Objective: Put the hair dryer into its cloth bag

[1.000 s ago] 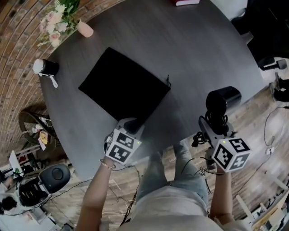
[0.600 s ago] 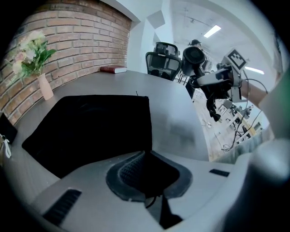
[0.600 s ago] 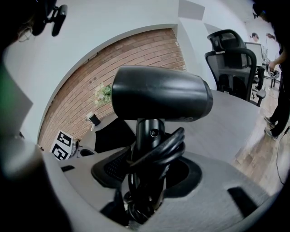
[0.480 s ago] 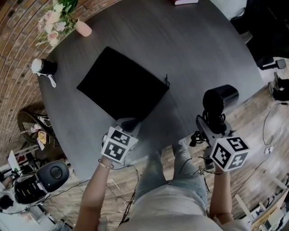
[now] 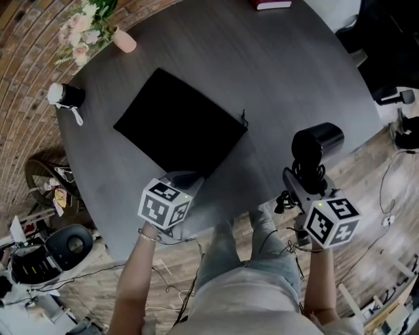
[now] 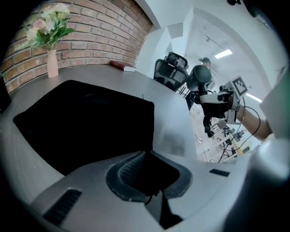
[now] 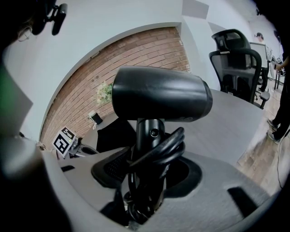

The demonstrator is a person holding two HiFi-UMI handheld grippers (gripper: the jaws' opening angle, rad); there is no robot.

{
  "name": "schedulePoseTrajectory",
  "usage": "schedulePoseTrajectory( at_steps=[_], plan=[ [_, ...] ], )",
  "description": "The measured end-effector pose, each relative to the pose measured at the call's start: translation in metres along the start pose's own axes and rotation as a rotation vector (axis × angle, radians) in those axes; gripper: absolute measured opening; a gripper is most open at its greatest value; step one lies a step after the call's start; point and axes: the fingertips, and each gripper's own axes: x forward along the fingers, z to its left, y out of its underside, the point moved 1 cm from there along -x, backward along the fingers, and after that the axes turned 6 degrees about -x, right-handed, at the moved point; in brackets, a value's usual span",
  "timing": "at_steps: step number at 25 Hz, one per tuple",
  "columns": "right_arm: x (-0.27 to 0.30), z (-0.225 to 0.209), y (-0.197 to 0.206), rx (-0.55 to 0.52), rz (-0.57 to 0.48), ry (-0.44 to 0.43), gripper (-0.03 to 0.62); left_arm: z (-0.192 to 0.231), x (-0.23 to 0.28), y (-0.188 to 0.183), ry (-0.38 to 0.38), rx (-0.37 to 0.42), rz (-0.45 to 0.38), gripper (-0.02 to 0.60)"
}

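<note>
The left gripper point(image 6: 146, 156) has just been closing its jaws, and now they pinch the near corner of the cloth bag point(image 5: 177, 121); the wrist has rolled, so its marker cube point(image 5: 163, 204) shows another face upward and sits slightly more left.

A big round dark grey table point(image 5: 281, 85) carried everything. A flat black cloth bag point(image 5: 180, 124) lay on its left half, turned like a diamond, with one corner near the table's near edge and a thin string point(image 5: 243, 118) poking out at its right corner. A pink vase point(image 5: 122, 41) with pale flowers point(image 5: 80, 26) stood at the far left edge, a small black and white thing point(image 5: 65, 97) that was too small to tell sat near the left edge, and a red book point(image 5: 272, 4) lay at the far edge.
</note>
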Motion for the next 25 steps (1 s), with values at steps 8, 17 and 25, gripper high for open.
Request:
schedulePoseTrajectory(
  at_steps=[8, 17, 25],
  plan=[
    [0.001, 0.001, -0.003, -0.021, 0.018, -0.017, 0.215, -0.002, -0.009, -0.014, -0.029, -0.003, -0.083, 0.021],
    [0.012, 0.019, -0.016, -0.133, 0.070, -0.085, 0.215, 0.009, -0.039, -0.042, -0.144, -0.055, -0.316, 0.018],
    [0.018, 0.045, -0.031, -0.243, 0.092, -0.189, 0.215, 0.014, -0.066, -0.058, -0.231, -0.141, -0.489, 0.017]
  ],
)
